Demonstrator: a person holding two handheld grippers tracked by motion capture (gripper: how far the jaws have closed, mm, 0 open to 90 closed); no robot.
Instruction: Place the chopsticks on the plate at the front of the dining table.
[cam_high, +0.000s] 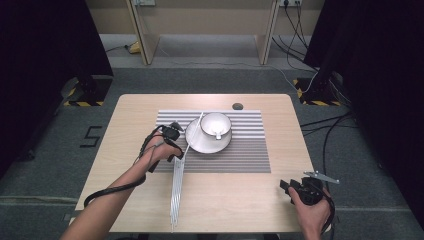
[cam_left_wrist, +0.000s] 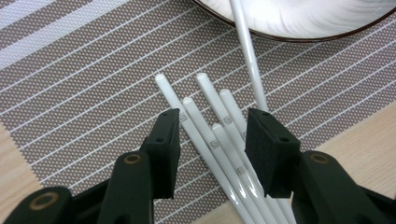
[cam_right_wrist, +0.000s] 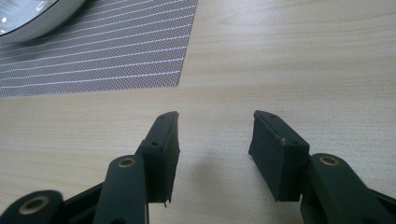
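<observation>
A placemat (cam_high: 215, 145) lies on the middle of the table (cam_high: 130, 130), and on its far part sits a plate (cam_high: 200, 145) with a cup (cam_high: 216, 125) on it (something small, perhaps a spoon, rests in the cup). A bundle of chopsticks (cam_high: 176, 195) runs from the mat's left edge toward the near table edge, one further chopstick (cam_left_wrist: 247, 51) leaning onto the plate's left rim. The left gripper (cam_high: 172, 145) is over the bundle's far ends, the right gripper (cam_high: 295, 187) at the near right corner, well apart.

Even overhead light, dark room edges, soft shadows, slightly blurry.

Open tongs (cam_right_wrist: 212, 154) — bare table (cam_right_wrist: 289, 60), mat (cam_right_wrist: 107, 51) corner
</observation>
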